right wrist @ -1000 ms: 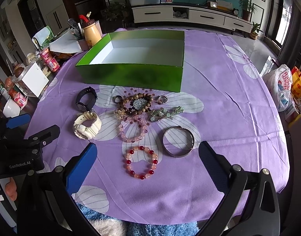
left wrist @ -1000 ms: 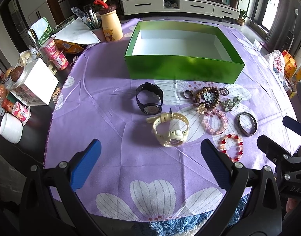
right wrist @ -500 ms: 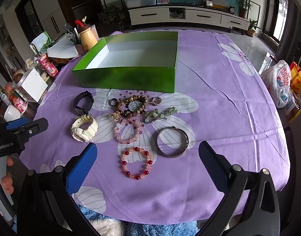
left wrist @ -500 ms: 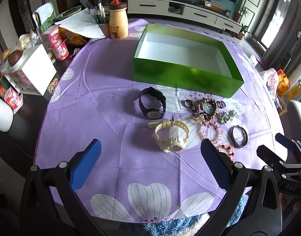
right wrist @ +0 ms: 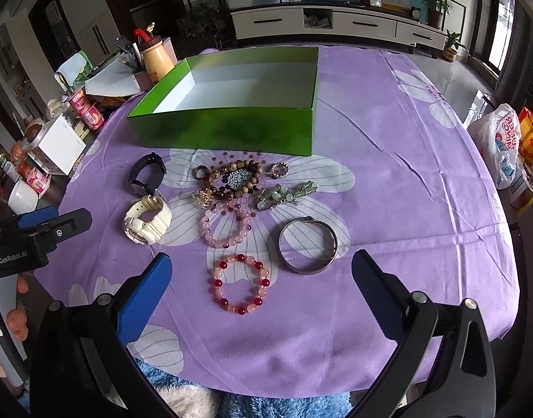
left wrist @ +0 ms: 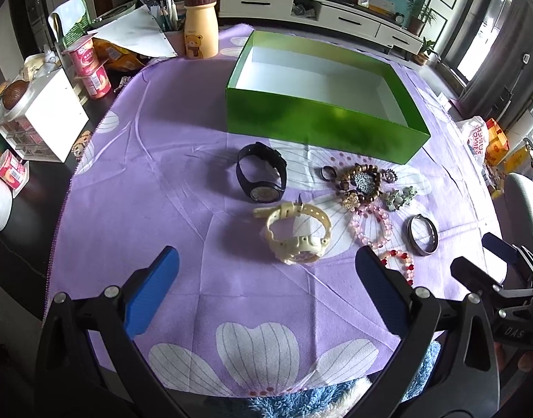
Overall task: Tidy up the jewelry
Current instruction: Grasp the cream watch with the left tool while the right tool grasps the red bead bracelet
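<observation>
Plainly, both tongs point(left wrist: 266, 289) point(right wrist: 261, 287) gape above bare cloth point(right wrist: 405, 209) beside jewelry.

A soft, matt purple cloth point(right wrist: 388, 188) with printed white flowers lies creased under everything. Beyond the jaws the green box point(right wrist: 228, 132) looks like glossy card outside, plain white inside. Between the right jaws sit glassy red-and-pink beads point(right wrist: 241, 284) and a smooth, shiny metal bangle point(right wrist: 308, 245). The cream watch point(left wrist: 296, 231) ahead of the left jaws looks like matt plastic.
</observation>
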Action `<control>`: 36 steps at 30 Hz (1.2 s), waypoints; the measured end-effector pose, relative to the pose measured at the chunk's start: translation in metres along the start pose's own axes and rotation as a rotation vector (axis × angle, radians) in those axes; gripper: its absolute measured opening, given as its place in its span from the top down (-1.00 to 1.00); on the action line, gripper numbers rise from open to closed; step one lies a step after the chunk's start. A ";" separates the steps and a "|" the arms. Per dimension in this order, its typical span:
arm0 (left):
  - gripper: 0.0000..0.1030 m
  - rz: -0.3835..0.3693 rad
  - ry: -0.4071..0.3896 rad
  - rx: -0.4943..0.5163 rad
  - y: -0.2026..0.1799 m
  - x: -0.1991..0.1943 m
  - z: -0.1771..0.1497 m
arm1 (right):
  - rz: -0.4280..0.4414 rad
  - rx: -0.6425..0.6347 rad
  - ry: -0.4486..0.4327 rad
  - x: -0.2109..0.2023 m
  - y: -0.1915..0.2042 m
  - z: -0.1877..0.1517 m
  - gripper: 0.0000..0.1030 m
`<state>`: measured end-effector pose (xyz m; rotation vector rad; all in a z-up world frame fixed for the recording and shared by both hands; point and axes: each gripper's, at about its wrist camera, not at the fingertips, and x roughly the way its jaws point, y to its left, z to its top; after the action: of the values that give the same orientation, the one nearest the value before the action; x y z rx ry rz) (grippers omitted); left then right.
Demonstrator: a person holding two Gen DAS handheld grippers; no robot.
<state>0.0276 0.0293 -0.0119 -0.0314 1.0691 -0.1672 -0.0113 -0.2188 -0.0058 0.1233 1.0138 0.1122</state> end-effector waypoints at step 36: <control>-0.42 -0.063 0.123 -0.100 0.015 0.074 0.017 | -0.084 -0.086 0.079 0.068 0.001 -0.034 0.18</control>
<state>0.0794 0.0317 -0.0697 -0.1464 1.1988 -0.1745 -0.0050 -0.2058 -0.0804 -0.0022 1.0897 0.0844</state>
